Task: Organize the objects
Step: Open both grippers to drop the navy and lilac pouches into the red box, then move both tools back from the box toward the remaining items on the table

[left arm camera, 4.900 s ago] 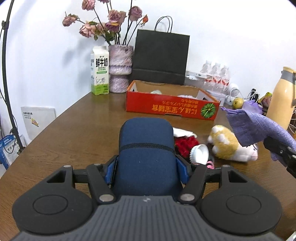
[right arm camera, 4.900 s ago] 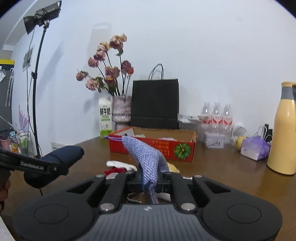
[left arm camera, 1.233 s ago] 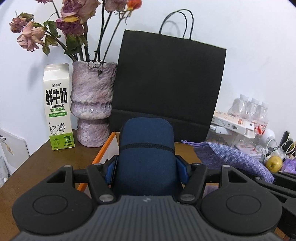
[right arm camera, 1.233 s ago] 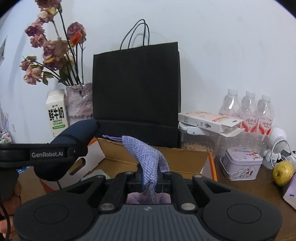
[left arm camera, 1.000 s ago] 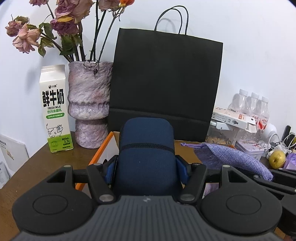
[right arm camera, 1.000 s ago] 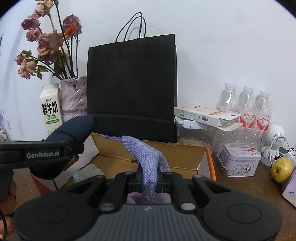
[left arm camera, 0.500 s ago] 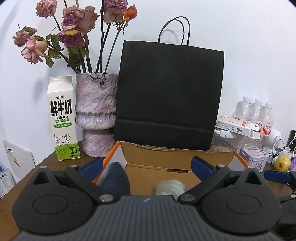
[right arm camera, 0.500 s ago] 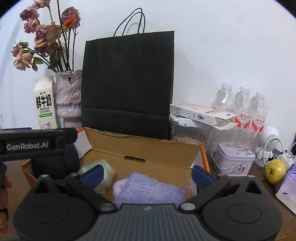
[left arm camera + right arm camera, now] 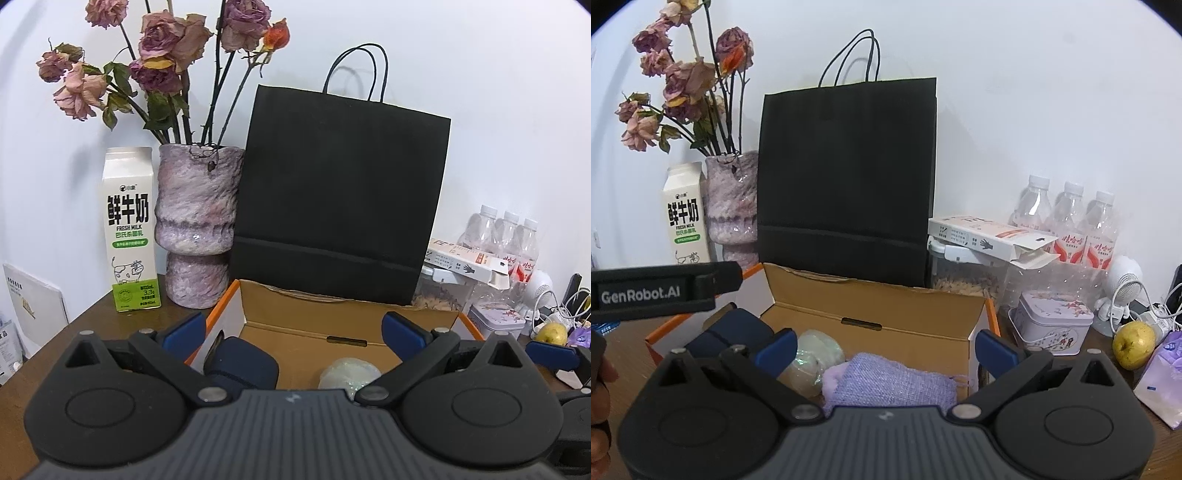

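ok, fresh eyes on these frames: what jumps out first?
The tall black paper bag standing against the wall dominates both views, right behind the open cardboard box. Dried roses in a mottled purple vase stand left of it, beside a milk carton. In the box lie a navy case and a purple pouch.

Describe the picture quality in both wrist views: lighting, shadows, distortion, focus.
Left wrist view: even, soft indoor light; the flowers throw a faint grey shadow on the wall; fisheye bending tilts the black bag and darkens the corners; the milk carton print reads sharply. Right wrist view: same soft light, the bag's handles cast a thin shadow; the water bottles lean outward near the edge; no motion blur.
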Demonstrator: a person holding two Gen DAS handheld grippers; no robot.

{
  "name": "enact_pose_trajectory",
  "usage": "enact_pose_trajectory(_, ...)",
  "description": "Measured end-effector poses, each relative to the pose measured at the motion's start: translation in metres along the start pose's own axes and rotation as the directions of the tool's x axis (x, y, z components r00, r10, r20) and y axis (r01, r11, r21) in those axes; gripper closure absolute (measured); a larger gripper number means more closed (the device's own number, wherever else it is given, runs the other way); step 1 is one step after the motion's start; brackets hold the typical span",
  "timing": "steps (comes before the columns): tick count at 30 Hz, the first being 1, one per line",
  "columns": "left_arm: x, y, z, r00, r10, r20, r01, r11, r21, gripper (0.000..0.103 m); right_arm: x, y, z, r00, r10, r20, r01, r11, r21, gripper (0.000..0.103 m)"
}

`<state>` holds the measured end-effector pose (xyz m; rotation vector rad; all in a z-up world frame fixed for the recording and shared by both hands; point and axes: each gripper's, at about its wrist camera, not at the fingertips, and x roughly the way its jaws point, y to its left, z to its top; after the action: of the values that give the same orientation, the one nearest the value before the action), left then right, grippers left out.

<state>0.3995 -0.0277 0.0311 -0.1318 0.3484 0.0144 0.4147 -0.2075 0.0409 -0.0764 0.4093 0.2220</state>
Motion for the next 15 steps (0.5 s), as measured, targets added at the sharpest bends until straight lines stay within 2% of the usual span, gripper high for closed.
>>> enact_pose_trajectory(9,-0.022,0.009,0.004,1.000,-0.016,-0.009,0.016,1.000,-0.015,0.000,-0.023,0.005,0.003,1.000,0.012,0.027,-0.012,1.000,-0.011,0.000)
enact_pose_trajectory(15,-0.046,0.014,0.005,1.000,-0.027,0.012,0.027,1.000,-0.013,0.000,-0.049,0.005,0.000,0.998,0.011,0.062,-0.009,1.000,-0.025,0.000)
